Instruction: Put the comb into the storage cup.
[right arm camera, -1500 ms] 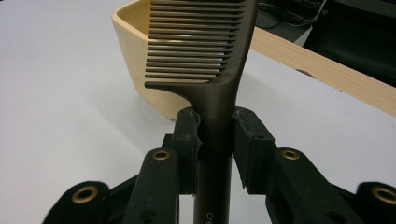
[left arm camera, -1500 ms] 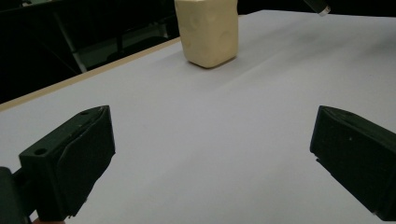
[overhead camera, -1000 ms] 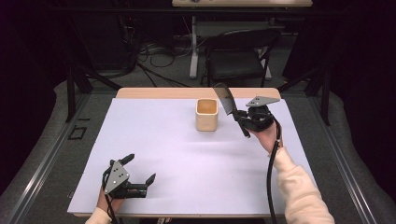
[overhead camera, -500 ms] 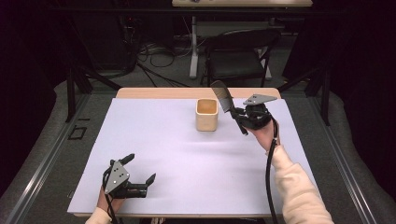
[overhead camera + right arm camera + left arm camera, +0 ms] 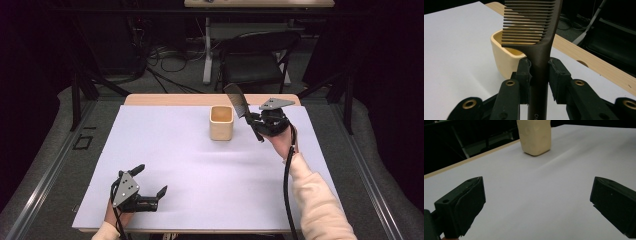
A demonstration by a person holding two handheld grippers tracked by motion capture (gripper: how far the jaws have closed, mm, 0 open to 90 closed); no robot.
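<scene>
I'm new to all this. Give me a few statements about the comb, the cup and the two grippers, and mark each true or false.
1. The right gripper clamps a brown comb. True.
2. The comb lies flat on the table. False: it is held up in the air beside the cup.
3. The cream cup stands upright. True.
4. The left gripper grips the cup. False: its jaws are wide open, with nothing between them.

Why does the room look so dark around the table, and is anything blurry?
High view: light falls on the white table, the surroundings stay dim. Left gripper view: the cream cup looks soft, the left gripper dark. Right gripper view: the comb in the right gripper is sharp, the background blurred.
</scene>
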